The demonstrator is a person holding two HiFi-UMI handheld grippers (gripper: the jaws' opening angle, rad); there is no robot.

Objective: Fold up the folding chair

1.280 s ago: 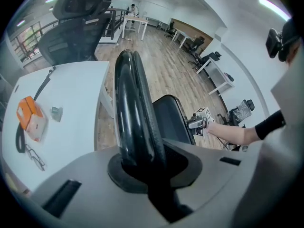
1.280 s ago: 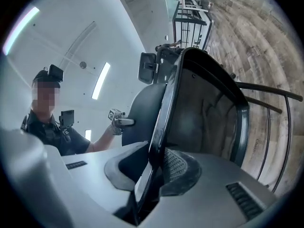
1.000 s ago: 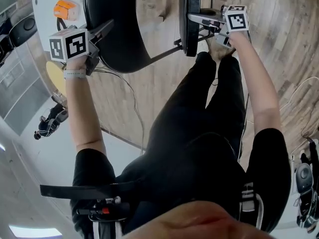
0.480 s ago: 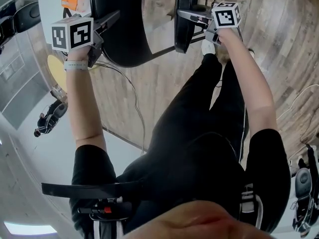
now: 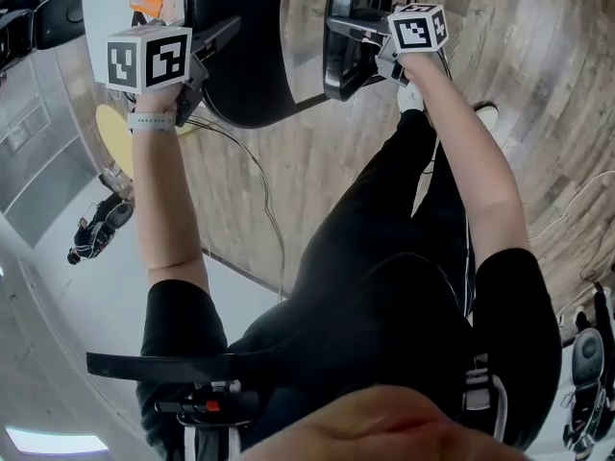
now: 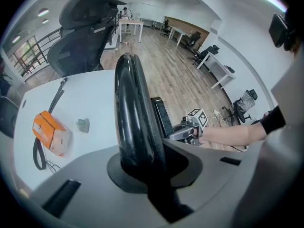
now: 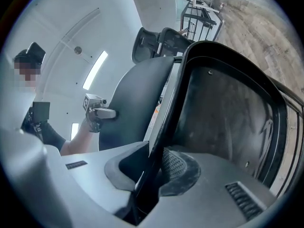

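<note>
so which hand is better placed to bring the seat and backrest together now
Probably the right. The right tool is shut on the seat at its edge, which stands apart from the backrest with floor showing between. The left tool is shut on the backrest and can brace it.

Left of your left gripper an orange pouch with a black strap lies on the white table; a small grey object sits just beside it, nearer the jaws; beyond, two black office chairs stand at the table's far edge.
</note>
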